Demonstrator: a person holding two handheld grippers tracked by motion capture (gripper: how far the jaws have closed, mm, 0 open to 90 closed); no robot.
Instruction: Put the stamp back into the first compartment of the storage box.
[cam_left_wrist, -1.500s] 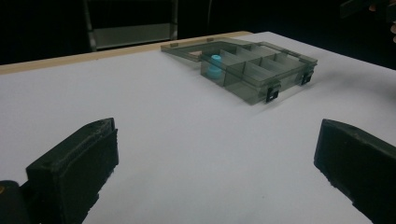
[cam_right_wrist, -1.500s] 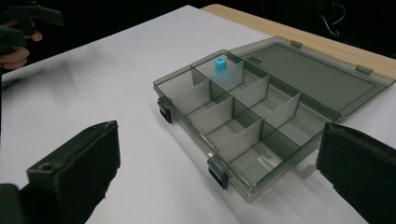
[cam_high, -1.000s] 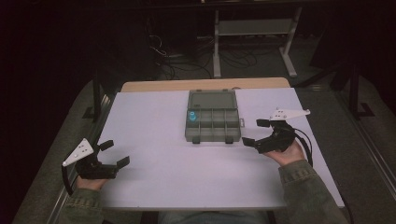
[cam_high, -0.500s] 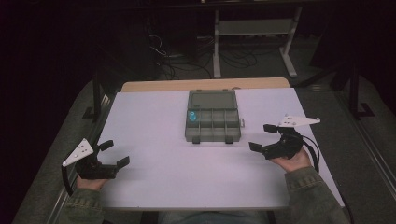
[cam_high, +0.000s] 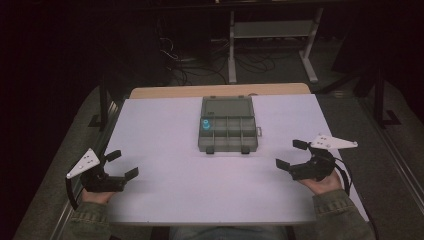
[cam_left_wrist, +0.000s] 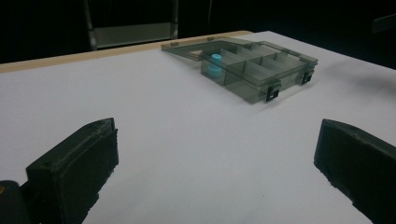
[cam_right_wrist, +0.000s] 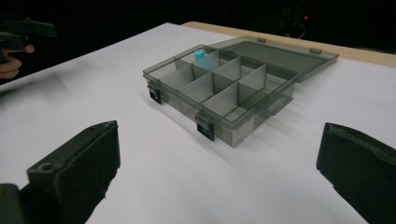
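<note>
Two grippers rest wide open and empty on the white table (cam_high: 165, 125): left gripper (cam_high: 121, 164) near-left, right gripper (cam_high: 290, 154) near-right. Between them, farther back, the open compartment box (cam_high: 227, 134) holds a blue cap (cam_high: 205, 125) in its rear-left cell.

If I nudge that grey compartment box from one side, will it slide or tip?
The compartment box looks like thin, stiff plastic and nearly empty apart from one small blue piece, so probably light. Being low and flat on the smooth white table, it should slide, not tip. Its open lid may flap.
</note>
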